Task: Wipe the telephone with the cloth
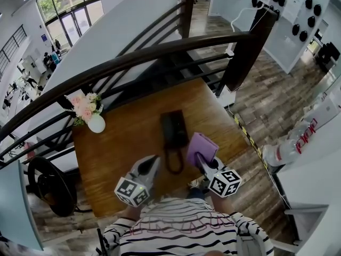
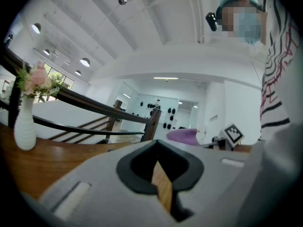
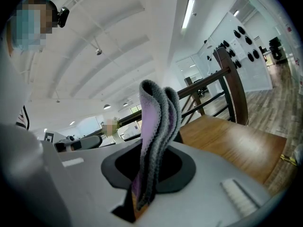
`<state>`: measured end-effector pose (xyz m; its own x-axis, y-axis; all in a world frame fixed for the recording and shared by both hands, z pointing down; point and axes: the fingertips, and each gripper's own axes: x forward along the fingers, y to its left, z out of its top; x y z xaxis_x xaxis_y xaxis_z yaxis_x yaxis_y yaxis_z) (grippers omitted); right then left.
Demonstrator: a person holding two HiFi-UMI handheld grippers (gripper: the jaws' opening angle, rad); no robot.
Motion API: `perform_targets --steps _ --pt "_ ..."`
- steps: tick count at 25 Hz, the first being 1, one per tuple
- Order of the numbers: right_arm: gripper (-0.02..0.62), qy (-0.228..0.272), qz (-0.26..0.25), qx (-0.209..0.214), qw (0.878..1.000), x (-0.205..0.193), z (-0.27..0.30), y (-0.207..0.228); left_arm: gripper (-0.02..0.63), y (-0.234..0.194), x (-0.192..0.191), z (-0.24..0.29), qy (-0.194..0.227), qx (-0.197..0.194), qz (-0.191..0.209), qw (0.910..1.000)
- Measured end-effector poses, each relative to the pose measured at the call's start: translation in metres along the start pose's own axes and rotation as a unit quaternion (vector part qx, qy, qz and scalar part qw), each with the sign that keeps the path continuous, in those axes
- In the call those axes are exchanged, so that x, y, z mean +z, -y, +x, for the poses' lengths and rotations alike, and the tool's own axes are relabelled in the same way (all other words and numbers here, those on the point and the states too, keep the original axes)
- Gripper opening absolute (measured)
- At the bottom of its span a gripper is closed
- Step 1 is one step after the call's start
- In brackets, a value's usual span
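Right claw (image 1: 199, 158) clamped on purple cloth (image 1: 201, 147), lower centre; left claw (image 1: 154, 162) closed, empty; black telephone (image 1: 173, 128) lies mid-frame on wooden surface (image 1: 117, 148).

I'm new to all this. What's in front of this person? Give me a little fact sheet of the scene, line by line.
Surface: wooden table
Object to clean: black telephone, lying mid-table
Tool: purple cloth, pinched in the right claw, just right of the telephone
Other hand: left claw, jaws together, holding nothing
Extra: white vase of pink flowers near the table's far left corner
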<state>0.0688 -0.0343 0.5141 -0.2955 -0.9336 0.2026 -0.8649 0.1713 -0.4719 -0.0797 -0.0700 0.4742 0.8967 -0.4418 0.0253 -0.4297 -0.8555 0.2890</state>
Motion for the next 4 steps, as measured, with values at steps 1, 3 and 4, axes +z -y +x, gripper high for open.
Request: perform_targets --steps 1,3,4 --pt "0.051 0.0 0.0 0.0 1.0 0.0005 0.0003 0.0002 0.002 -0.0001 0.0008 0.0007 0.0 0.0 0.0 1.0" --pt "0.051 0.0 0.001 0.0 1.0 0.0014 0.0007 0.0006 0.002 -0.0003 0.0016 0.0022 0.0 0.0 0.0 1.0" --pt "0.051 -0.001 0.001 0.0 1.0 0.0018 0.0009 0.0009 0.002 -0.0004 0.0019 0.003 -0.001 0.0 0.0 1.0"
